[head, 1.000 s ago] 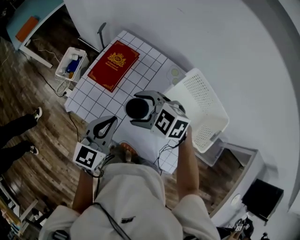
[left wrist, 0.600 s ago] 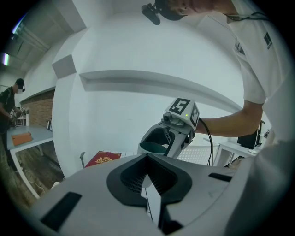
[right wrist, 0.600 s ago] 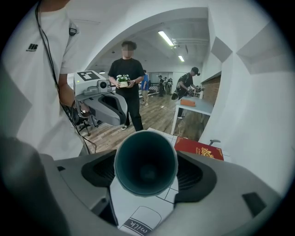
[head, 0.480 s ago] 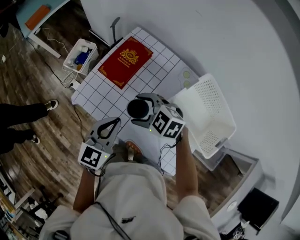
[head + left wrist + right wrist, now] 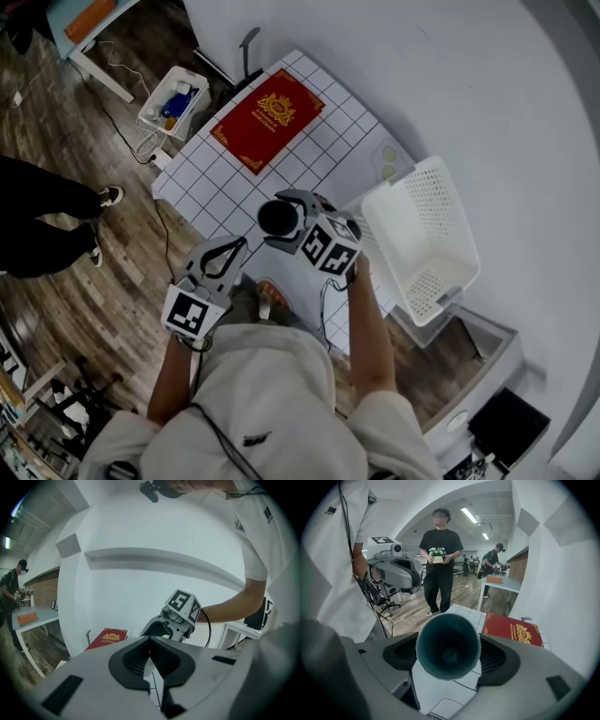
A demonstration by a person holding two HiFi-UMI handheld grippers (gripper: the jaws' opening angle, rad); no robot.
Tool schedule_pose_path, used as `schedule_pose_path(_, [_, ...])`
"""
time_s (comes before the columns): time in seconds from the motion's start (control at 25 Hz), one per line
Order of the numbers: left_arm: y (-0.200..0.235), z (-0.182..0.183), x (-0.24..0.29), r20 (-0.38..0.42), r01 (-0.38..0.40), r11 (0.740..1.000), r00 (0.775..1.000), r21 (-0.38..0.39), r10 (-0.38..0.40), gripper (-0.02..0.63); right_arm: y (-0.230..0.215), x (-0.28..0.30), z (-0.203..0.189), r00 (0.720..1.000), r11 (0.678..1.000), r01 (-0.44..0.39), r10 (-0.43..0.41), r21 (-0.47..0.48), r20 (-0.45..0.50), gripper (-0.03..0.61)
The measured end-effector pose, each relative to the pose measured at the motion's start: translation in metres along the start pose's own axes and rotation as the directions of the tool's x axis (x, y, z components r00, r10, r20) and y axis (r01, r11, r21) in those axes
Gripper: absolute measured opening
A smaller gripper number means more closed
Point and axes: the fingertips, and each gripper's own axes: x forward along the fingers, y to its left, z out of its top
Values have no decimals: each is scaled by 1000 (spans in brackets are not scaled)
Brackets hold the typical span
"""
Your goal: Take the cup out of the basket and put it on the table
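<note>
**A:** Head view first. What is the right gripper [image 5: 273, 223] doing?

**B:** It pinches a dark, round-mouthed cup [image 5: 278, 217] by its sides, over the white table [image 5: 309, 164] ruled with thin black grid lines. The cup is outside the basket [image 5: 433, 202], a white plastic tub with finely perforated walls that sits just to the right.

**A:** And the left gripper [image 5: 234, 246]?

**B:** It is lower left, at the table's near edge. Its grey jaws bow into a teardrop loop and meet at the tips.

**A:** What else is there?

**B:** A flat red book [image 5: 268, 119] with a gold crest lies on the far part of the table, and there is plank flooring [image 5: 103, 281] all round.

**A:** Left gripper view?

**B:** The black ribbed pads [image 5: 136, 660] are pressed together at their tips. Beyond them is the right gripper's marker cube [image 5: 183, 605], with black-and-white squares on its faces.

**A:** Right gripper view?

**B:** Here the cup looks teal, smooth and tapering. Its circular mouth faces the camera, and ribbed black pads clamp it on both sides. The gridded tabletop shows beneath it, but I cannot tell whether the base touches. A person in black [image 5: 439, 545] stands on the floor beyond.
</note>
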Motion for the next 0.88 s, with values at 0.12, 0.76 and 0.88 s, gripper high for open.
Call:
schedule_pose_path(0.12, [3, -5, -2, -12, -9, 1000, 1000, -6, 9, 9, 0, 12, -8, 1000, 1000, 3, -3, 7, -4, 379])
schedule_pose_path(0.76, [7, -15, -7, -27, -30, 999, 999, -19, 30, 9, 6, 54, -33, 998, 999, -41, 42, 21, -54, 379])
schedule_pose_path(0.88, [8, -19, -6, -35, -33, 999, 999, -20, 32, 9, 7, 61, -40, 997, 998, -50, 51, 24, -57, 379])
